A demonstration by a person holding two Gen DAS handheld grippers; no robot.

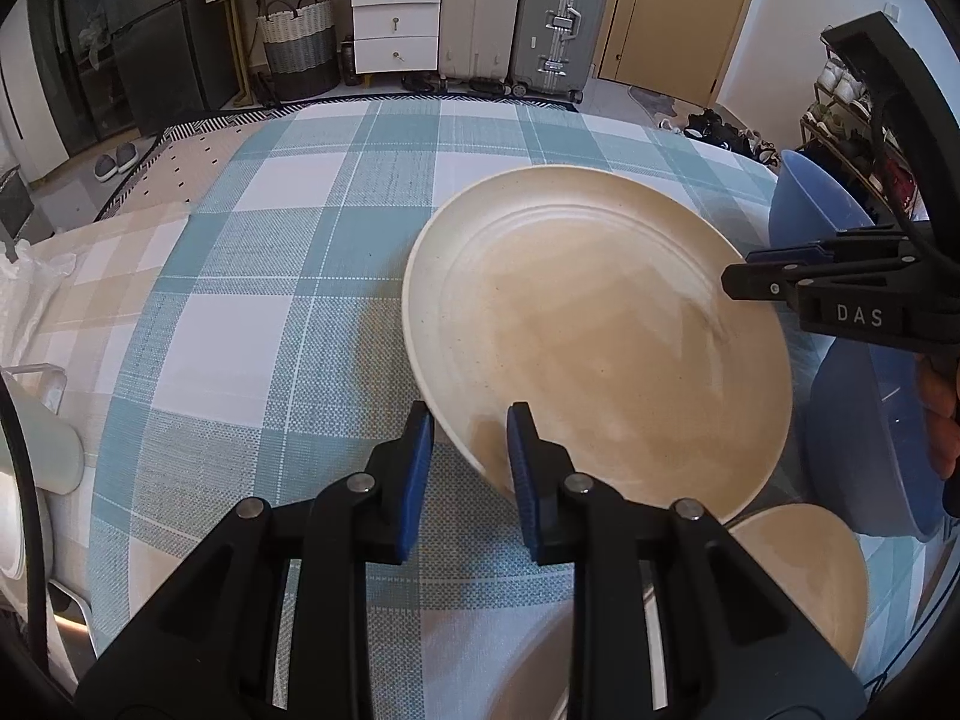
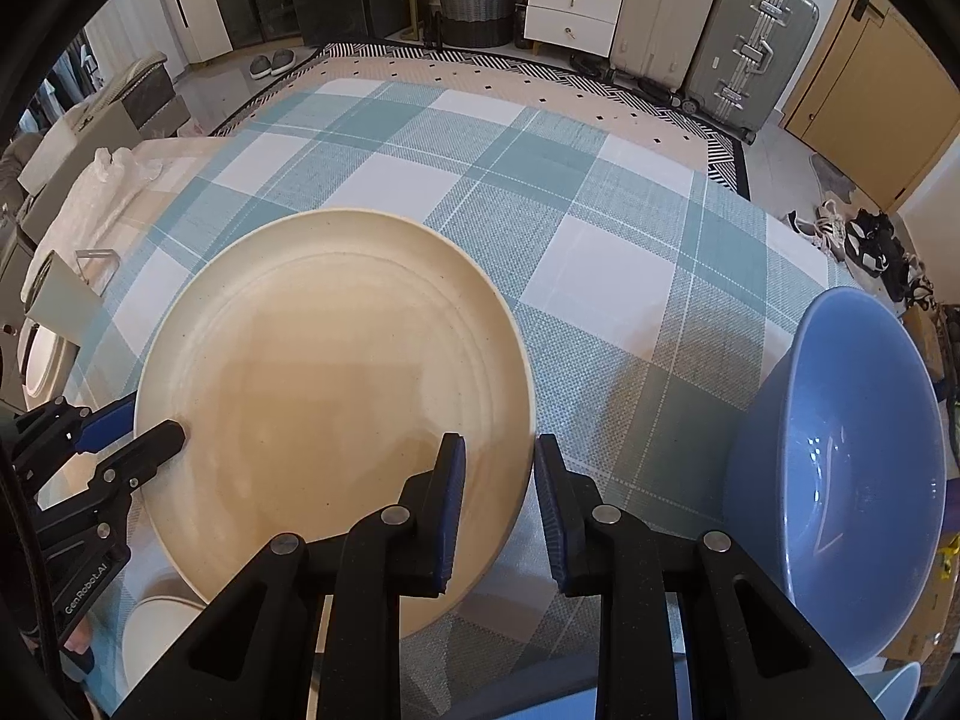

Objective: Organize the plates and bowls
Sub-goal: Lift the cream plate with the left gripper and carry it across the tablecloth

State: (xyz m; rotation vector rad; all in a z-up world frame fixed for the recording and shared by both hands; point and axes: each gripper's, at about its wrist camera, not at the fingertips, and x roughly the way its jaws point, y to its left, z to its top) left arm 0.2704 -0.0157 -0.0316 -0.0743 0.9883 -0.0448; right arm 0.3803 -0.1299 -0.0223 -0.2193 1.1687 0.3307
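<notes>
A large cream plate (image 1: 600,330) (image 2: 336,414) is held tilted above the checked tablecloth. My left gripper (image 1: 471,456) straddles its near-left rim, one finger under and one over, closed on it; it shows at the left in the right wrist view (image 2: 135,435). My right gripper (image 2: 498,504) straddles the plate's right rim with a visible gap, jaws open; in the left wrist view (image 1: 756,273) its fingers lie at the plate's right edge. A smaller cream plate (image 1: 798,576) (image 2: 159,624) lies below. Blue bowls (image 2: 840,480) (image 1: 864,444) stand at the right.
A second blue bowl (image 1: 804,198) stands further back at the right. A pale mug (image 1: 36,450) and a white dish stand at the table's left edge. The blue-and-white checked tablecloth (image 1: 270,276) covers the table. Suitcases, drawers and a basket stand on the floor beyond.
</notes>
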